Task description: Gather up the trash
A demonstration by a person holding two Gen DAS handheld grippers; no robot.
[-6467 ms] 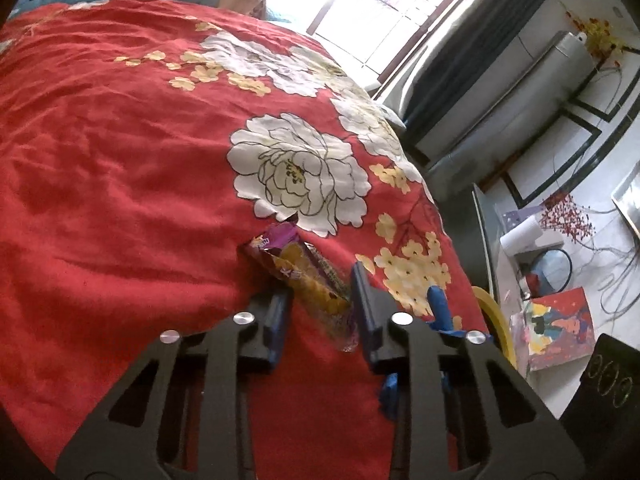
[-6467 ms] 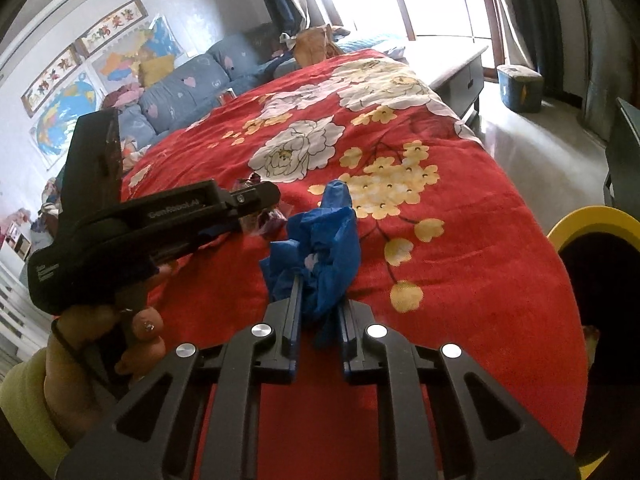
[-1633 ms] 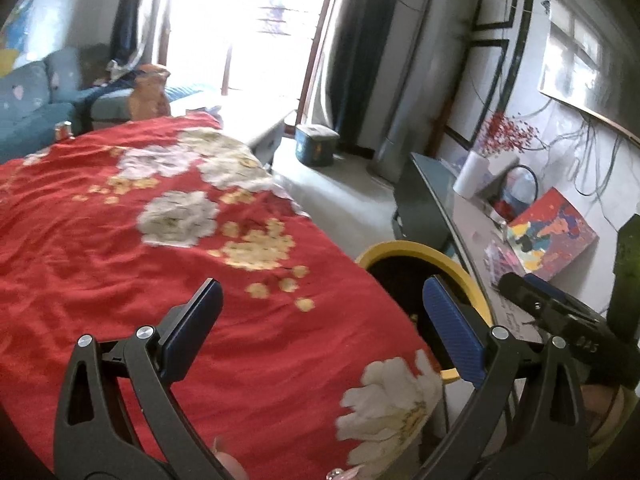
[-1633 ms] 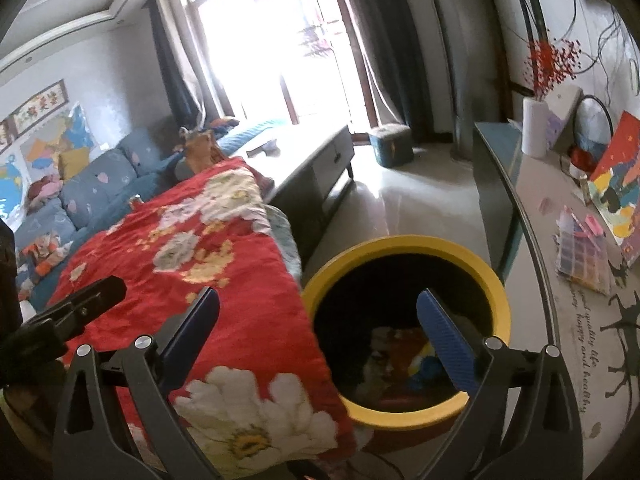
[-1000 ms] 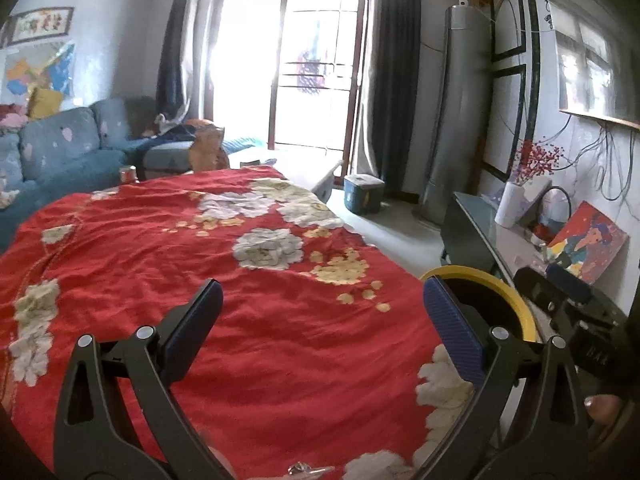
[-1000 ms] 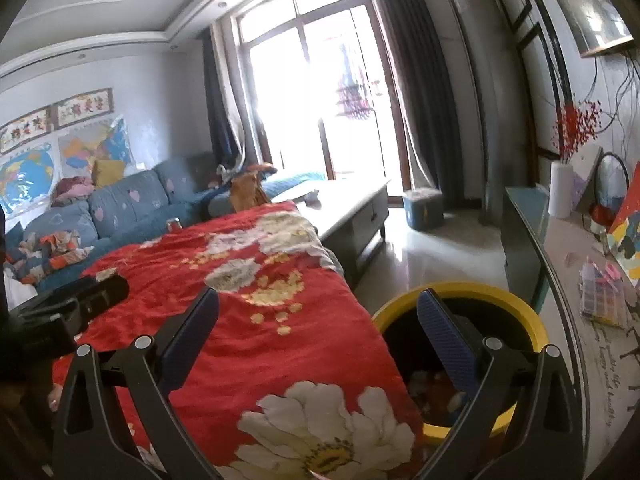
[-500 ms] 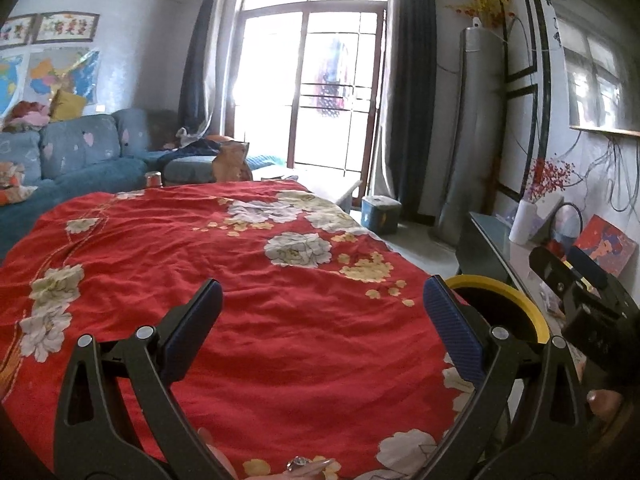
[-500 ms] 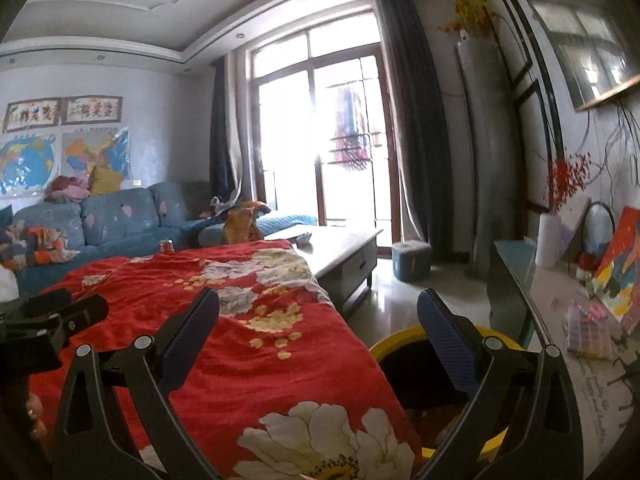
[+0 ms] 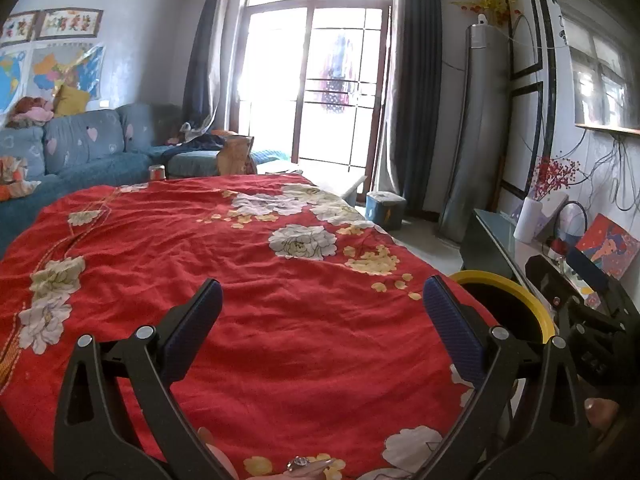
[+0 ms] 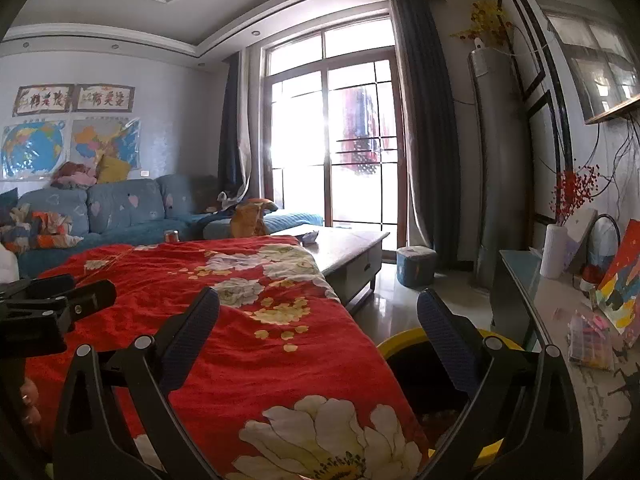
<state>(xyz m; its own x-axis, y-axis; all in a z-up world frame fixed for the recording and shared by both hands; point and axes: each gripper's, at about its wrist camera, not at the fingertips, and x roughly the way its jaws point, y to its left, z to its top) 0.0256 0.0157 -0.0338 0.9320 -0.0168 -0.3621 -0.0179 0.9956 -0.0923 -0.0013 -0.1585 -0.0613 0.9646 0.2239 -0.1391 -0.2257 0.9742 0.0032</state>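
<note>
Left gripper (image 9: 322,300) is spread wide with nothing between its fingers, held above the red blanket (image 9: 256,300). Right gripper (image 10: 318,314) is just as wide apart and also holds nothing, sitting over the blanket's right edge and the bin. In the right wrist view the left gripper shows as a dark bar at the left edge (image 10: 52,304), a bit of hand under it.

The blanket, red with white and yellow flowers, covers the whole surface in front of both tools. No trash visible on it.

Blue sofa (image 10: 116,208) runs along the far wall, cushions and clothes piled on it, maps taped above. Tall glass doors (image 9: 316,92) with dark curtains, very bright. Low coffee table (image 10: 344,248) just beyond the blanket's far right corner.

Yellow-rimmed bin (image 9: 516,296), black inside, stands on the floor just beside the blanket's right edge. In the right wrist view some contents show at its bottom (image 10: 440,420), too dark to identify.

Small blue box (image 10: 416,266) on the floor near the curtains. Small can (image 9: 157,173) at the blanket's far end.
</note>
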